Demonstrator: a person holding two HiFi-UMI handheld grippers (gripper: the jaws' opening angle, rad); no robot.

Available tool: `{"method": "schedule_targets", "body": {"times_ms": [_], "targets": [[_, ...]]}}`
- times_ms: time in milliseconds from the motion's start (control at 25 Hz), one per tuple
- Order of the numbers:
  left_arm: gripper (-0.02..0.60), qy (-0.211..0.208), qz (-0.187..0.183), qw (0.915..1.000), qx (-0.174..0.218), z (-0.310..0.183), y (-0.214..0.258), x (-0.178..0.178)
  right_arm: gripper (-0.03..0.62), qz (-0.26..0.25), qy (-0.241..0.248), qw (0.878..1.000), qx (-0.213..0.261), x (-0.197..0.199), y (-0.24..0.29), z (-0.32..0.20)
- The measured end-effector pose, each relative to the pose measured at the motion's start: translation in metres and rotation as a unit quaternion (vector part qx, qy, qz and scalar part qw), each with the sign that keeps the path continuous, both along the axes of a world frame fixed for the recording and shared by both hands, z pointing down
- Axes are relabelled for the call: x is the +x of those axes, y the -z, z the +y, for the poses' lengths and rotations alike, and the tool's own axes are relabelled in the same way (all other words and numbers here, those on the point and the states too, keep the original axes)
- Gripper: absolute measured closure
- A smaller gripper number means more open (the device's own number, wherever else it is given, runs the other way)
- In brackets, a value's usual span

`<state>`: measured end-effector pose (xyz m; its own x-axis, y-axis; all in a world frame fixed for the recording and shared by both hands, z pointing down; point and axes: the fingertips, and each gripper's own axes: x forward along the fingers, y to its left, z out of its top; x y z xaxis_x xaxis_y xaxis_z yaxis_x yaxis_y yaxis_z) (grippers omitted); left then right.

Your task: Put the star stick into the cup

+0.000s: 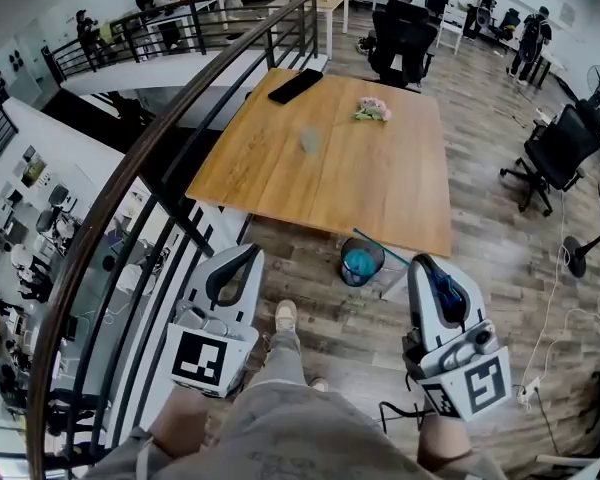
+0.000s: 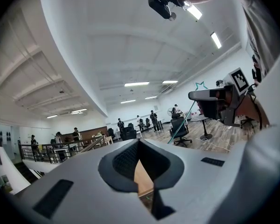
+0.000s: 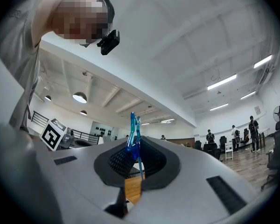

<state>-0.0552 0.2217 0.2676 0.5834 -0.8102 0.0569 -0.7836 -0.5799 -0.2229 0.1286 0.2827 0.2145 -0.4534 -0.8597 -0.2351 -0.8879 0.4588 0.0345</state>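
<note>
Head view shows the cup (image 1: 310, 140) only as a faint blur on the table (image 1: 380, 193).

Head view looks steeply down, well back from the table (image 1: 320, 158). Both gripper views tilt up toward the ceiling (image 2: 130, 45), each glimpsing that table.

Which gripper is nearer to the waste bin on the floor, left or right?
Right. The right gripper, shut on the star stick, is just right of the waste bin in the head view; the left gripper is farther off on its left.
</note>
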Motion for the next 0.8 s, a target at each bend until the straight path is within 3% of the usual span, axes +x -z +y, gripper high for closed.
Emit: {"method": "schedule_targets", "body": {"times_ms": [400,800], "targets": [[0.565,0.006,-0.004,1.0,-0.004,-0.058,-0.02,0.002,0.559,0.008,0.009,1.0,-0.007,0.003,-0.02,-0.059],[0.565,0.002,0.012,0.9997,-0.023,-0.169,-0.032,-0.007,0.559,0.019,-0.002,0.999,-0.04,-0.003,-0.035,-0.175]]}}
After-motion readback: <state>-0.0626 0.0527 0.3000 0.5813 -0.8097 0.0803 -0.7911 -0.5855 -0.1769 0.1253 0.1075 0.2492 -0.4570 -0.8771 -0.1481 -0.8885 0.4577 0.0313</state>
